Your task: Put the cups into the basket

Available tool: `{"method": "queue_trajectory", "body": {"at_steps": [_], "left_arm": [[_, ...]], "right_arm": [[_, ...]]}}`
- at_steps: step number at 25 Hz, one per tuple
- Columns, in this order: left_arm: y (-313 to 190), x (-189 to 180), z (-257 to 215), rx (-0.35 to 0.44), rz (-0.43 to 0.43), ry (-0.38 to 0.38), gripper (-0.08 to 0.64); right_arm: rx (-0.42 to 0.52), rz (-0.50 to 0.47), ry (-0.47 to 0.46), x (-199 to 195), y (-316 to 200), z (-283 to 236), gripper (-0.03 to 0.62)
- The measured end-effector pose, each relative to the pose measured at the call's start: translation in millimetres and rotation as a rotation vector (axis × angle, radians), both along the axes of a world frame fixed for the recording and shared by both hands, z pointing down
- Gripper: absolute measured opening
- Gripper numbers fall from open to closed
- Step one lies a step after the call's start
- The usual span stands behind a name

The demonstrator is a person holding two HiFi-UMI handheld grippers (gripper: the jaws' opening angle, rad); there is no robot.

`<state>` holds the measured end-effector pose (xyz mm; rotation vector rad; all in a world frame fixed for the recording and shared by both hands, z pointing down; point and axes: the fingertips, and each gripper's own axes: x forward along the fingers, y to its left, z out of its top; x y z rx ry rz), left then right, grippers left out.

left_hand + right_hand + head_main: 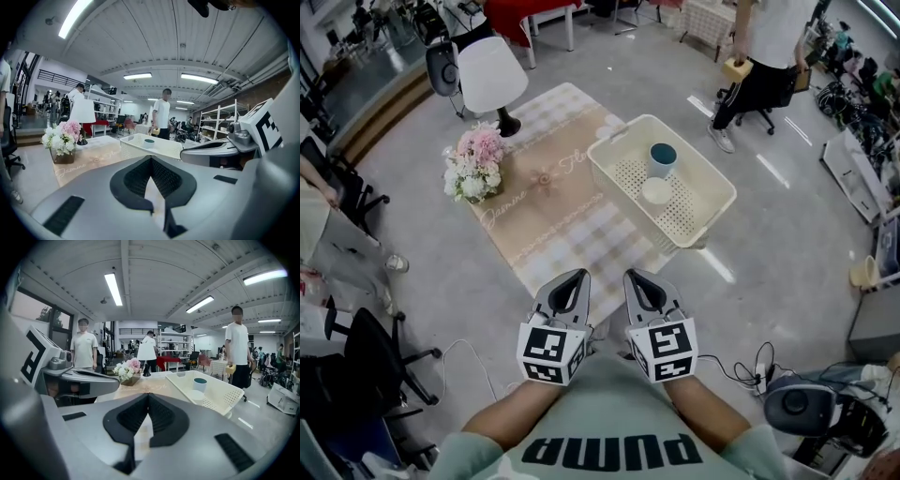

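**Both cups sit in the basket, both grippers closed on nothing**

We see the white basket [694, 157] on the patterned table [553, 220], holding two cups. The teal-rimmed cup [662, 157] stands upright, and the white cup [656, 190] sits just beside it, on the side nearer us. The left gripper [579, 274] and right gripper [632, 274] hover side by side, well short of the basket. Their jaws are pressed together with nothing between them (each gripper's own view shows this). A bunch of flowers [475, 161] stands to the basket's left. A person [769, 47] stands beyond it.
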<state>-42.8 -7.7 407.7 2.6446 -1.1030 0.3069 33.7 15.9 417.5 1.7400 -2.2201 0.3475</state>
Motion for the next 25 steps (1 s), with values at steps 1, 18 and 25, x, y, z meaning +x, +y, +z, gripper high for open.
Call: {"method": "queue_trajectory", "body": {"at_steps": [1, 18, 25], "left_arm": [[7, 2, -3, 0.005, -0.008, -0.004, 0.0], [102, -20, -6, 0.042, -0.144, -0.064, 0.0], [105, -44, -5, 0.052, -0.113, -0.045, 0.001]], "right_arm": [[0.005, -0.008, -0.001, 2, 6, -2, 0.014], [0.044, -0.115, -0.033, -5, 90, -9, 0.014], [0.055, -0.04, -0.019, -23, 105, -9, 0.014]]}}
